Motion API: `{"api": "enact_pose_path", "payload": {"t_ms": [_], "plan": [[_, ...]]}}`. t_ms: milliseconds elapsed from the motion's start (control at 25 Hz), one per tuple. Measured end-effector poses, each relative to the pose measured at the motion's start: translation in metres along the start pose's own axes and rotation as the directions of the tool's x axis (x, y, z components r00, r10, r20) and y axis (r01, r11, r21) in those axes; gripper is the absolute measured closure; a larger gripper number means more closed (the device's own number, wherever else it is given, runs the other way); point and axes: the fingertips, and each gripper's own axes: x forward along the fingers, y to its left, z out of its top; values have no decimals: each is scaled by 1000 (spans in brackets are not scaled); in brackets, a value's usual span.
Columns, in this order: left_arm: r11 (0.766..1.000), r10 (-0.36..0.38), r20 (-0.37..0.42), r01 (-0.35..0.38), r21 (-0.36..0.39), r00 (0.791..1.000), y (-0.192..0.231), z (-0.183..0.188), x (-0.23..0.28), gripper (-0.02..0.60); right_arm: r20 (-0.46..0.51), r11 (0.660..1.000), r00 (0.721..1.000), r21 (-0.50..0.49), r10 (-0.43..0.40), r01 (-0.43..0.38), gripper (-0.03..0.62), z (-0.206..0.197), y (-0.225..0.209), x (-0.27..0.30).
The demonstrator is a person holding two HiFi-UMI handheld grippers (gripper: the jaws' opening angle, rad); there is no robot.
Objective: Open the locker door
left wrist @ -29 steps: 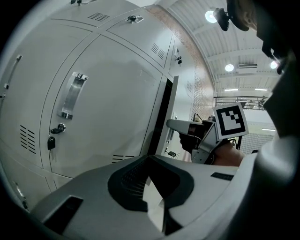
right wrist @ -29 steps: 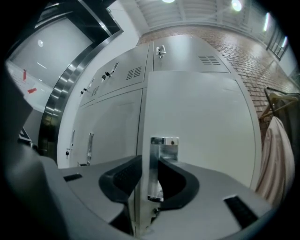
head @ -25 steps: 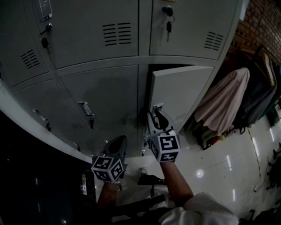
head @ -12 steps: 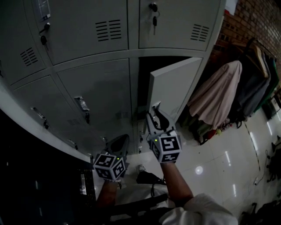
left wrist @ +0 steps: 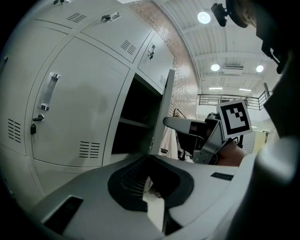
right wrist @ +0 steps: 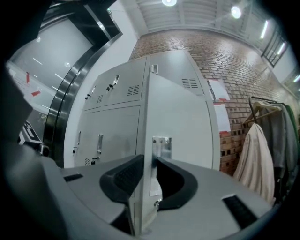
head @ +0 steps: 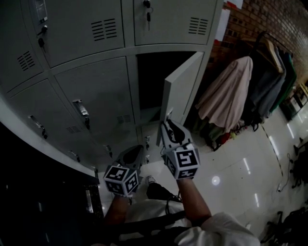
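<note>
The grey locker door (head: 184, 87) stands ajar, swung out to the right of its dark compartment (head: 153, 79). My right gripper (head: 168, 116) has the door's free edge between its jaws near the metal latch plate (right wrist: 161, 145); the jaws are closing and the pads sit against both faces of the door (right wrist: 180, 112). My left gripper (head: 131, 154) hangs lower left, shut and holding nothing, pointing at the lockers. In the left gripper view its jaws (left wrist: 151, 164) meet, and the door's edge (left wrist: 162, 112) and the right gripper (left wrist: 172, 122) lie beyond.
Closed lockers (head: 94, 96) with handles fill the left and top; keys (head: 147, 9) hang in an upper door. Coats (head: 226, 101) hang on a rack against the brick wall (head: 245, 21) right of the door. A shoe (head: 161, 192) rests on the glossy floor.
The door has swung further out to the right, exposing more of the dark compartment. My right gripper stayed at its edge; the left one barely moved.
</note>
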Motion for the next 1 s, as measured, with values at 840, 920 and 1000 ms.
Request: {"api": "enact_pose_path", "payload": {"t_ms": [840,920,1000], "plan": [[996,-81,4,81,-22,997,-84,-18,-2,583,-12,996,996,-7,-90,90,549,-2,-59,-82],[996,-84,8,84,-32,996,-93,-20,2,583,-10,996,996,-5,-86,86,549,-2,-64,-87],[997,-76,10,76,-18,997,-101,-18,7,583,-6,997,997,-3,-71,71,549,-1,-71,-91]]}}
